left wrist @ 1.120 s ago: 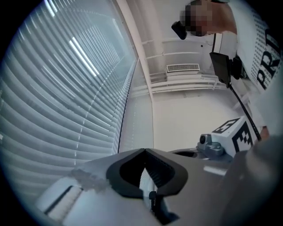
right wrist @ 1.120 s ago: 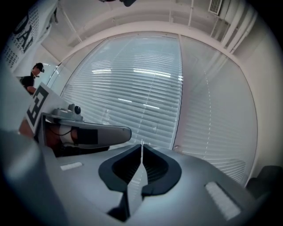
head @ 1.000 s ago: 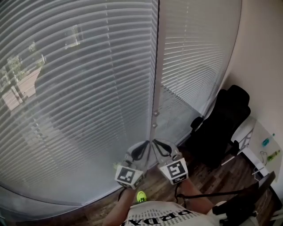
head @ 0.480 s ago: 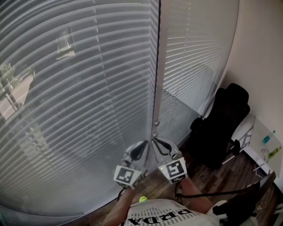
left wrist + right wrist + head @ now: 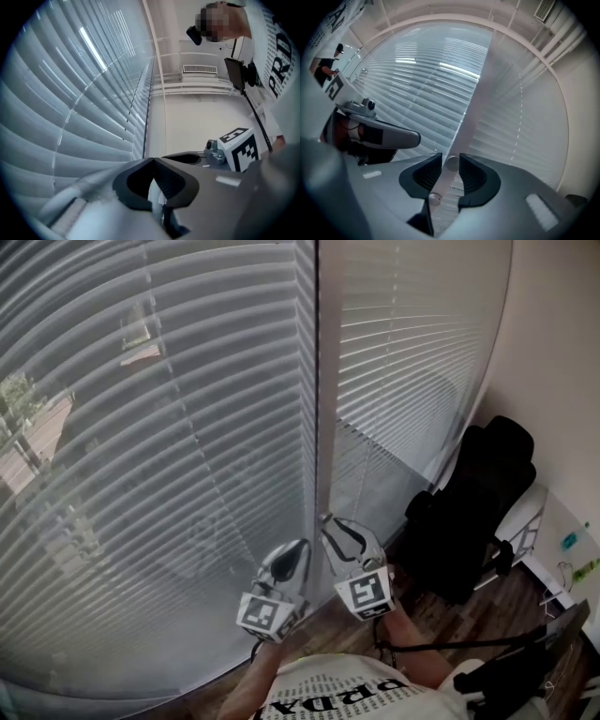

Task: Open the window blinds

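Grey slatted blinds cover the window: a wide left blind [image 5: 159,427] and a narrower right blind [image 5: 412,352], with a pale upright post [image 5: 311,381] between them. Both grippers sit side by side at the foot of the post. My right gripper [image 5: 330,523] [image 5: 451,161] is opening; two small cord knobs [image 5: 451,163] lie in the gap between its jaws, and the pads stand clear of them. My left gripper [image 5: 289,554] [image 5: 152,161] has its tips together, with a pale cord [image 5: 155,197] caught between the pads just behind them.
A black office chair [image 5: 478,502] stands in the right corner by the beige wall [image 5: 562,381]. A white desk [image 5: 553,540] with small items sits beyond it. Dark wooden floor [image 5: 506,606] runs under the window. The person's printed shirt [image 5: 356,699] fills the bottom edge.
Both grippers have slid left along the foot of the window. The cord knobs have come down from above the grippers to the right jaws. The right jaws have parted.
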The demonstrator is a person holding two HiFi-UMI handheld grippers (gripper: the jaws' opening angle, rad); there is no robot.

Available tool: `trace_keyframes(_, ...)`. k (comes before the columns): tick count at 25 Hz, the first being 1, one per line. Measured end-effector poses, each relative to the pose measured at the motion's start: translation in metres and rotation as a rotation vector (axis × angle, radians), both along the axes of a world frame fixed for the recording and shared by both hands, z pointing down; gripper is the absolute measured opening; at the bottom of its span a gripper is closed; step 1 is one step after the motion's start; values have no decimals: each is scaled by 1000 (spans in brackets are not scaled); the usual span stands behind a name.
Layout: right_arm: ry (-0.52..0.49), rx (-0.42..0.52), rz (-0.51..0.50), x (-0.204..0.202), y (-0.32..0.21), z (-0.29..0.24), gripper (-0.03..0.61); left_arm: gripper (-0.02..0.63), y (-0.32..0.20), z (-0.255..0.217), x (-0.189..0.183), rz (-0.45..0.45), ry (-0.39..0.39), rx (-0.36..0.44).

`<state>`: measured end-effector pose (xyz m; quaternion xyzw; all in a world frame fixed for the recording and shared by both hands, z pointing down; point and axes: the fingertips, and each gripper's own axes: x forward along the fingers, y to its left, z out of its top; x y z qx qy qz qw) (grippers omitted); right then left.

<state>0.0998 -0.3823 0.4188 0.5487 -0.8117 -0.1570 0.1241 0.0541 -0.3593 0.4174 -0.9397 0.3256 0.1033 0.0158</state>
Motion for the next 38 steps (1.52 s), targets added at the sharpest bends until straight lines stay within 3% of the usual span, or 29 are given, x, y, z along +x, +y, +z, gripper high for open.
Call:
trace_keyframes(6, 91, 10, -50, -3, -14, 10, 150, -8, -10, 10, 2, -43, -9, -14)
trace_keyframes(15, 156, 25, -67, -2, -25, 16, 135, -7, -11, 10, 4, -59, -27, 0)
trace_keyframes(27, 25, -12, -78, 1, -25, 16, 133, -8, -9, 12, -2, -82, -27, -17)
trace_keyframes(38, -244, -102, -76, 6, -28, 16, 132, -8, -6, 10, -4, -88, -18, -17)
